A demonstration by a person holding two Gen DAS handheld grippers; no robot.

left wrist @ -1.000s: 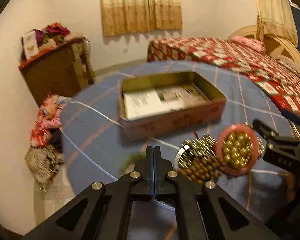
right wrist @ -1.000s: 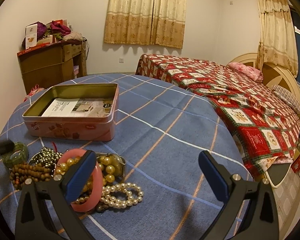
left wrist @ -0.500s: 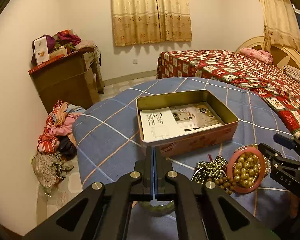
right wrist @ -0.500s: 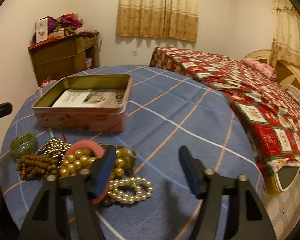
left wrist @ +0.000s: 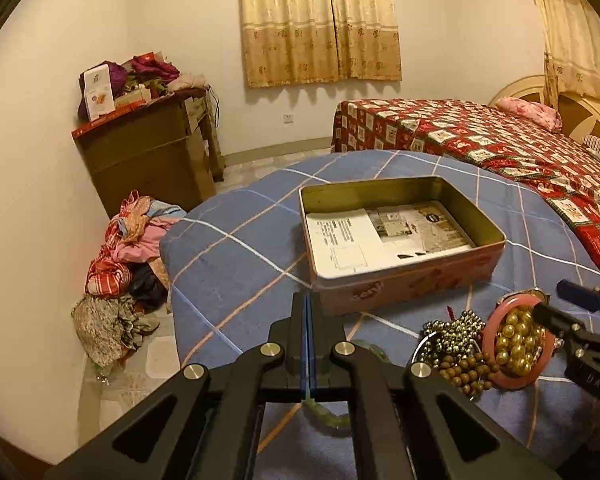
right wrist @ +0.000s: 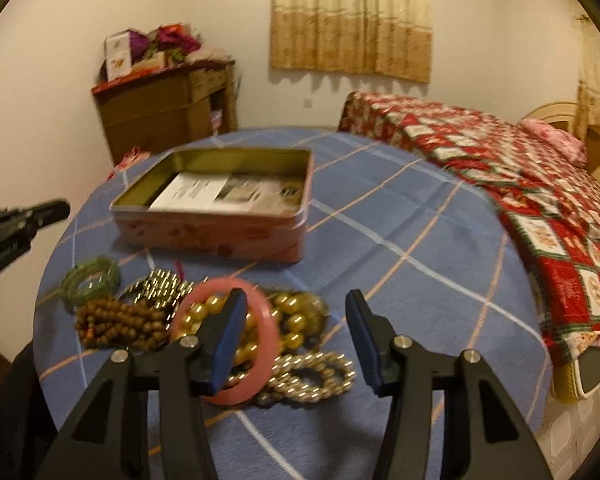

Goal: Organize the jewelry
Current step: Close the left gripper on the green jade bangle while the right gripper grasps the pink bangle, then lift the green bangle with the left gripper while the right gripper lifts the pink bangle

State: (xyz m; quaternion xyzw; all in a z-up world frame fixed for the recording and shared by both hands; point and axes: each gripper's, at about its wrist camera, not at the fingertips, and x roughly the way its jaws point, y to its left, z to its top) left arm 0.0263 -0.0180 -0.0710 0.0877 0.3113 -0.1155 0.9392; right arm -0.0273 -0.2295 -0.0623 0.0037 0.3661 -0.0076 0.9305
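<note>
A pile of jewelry lies on the blue checked table: a pink bangle (right wrist: 236, 344) over gold beads (right wrist: 296, 320), a pearl bracelet (right wrist: 316, 376), brown wooden beads (right wrist: 120, 324), metallic beads (right wrist: 160, 284) and a green bangle (right wrist: 90, 280). An open pink tin (right wrist: 220, 236) with papers inside stands behind them. My right gripper (right wrist: 296, 340) is open just above the pile, its left finger over the pink bangle. My left gripper (left wrist: 306, 344) is shut with nothing between the pads, above the green bangle (left wrist: 328, 416). The tin (left wrist: 400, 276) is ahead of it.
A bed with a red patchwork cover (right wrist: 520, 184) stands right of the table. A wooden cabinet (left wrist: 148, 160) with clutter on top is by the far wall. Clothes (left wrist: 120, 264) are heaped on the floor left of the table.
My right gripper has narrowed its opening and moved left over the jewelry pile. My left gripper stayed shut and pulled back and up from the table.
</note>
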